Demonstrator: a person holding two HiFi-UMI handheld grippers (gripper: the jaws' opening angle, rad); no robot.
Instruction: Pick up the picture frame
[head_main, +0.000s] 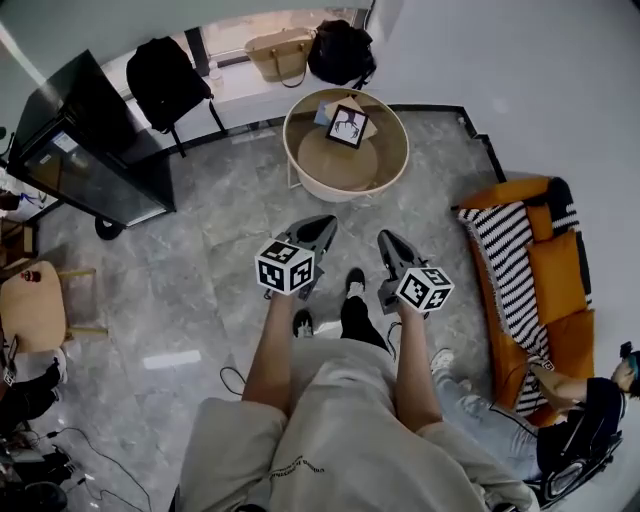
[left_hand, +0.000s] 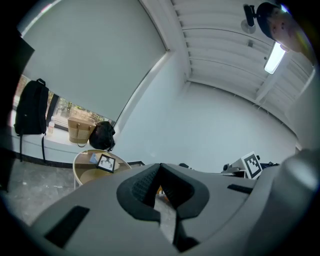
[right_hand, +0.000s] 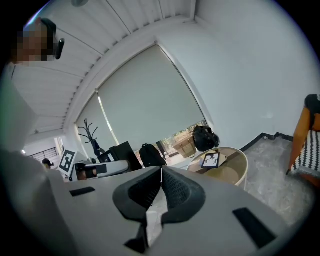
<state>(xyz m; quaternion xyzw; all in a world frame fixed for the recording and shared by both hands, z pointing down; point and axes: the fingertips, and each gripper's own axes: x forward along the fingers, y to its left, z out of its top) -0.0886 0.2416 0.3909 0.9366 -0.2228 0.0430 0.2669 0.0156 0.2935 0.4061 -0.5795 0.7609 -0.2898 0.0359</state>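
The black picture frame (head_main: 347, 126) stands on a round beige table (head_main: 306, 175) across the grey floor, well beyond both grippers. My left gripper (head_main: 324, 224) is held in front of me, its jaws closed together with nothing in them. My right gripper (head_main: 384, 239) is beside it, also shut and empty. Both point toward the table. In the left gripper view the frame (left_hand: 106, 162) shows small at left on the table (left_hand: 84, 173), past the closed left gripper (left_hand: 160, 168). The right gripper view has the frame (right_hand: 210, 160) right of the closed right gripper (right_hand: 161, 171).
An orange sofa (head_main: 545, 270) with a striped blanket stands at right, and a seated person (head_main: 575, 420) is below it. A black screen on a wheeled cart (head_main: 85, 145) is at left. Bags (head_main: 280, 52) line the window ledge behind the table. A small wooden table (head_main: 35, 305) sits far left.
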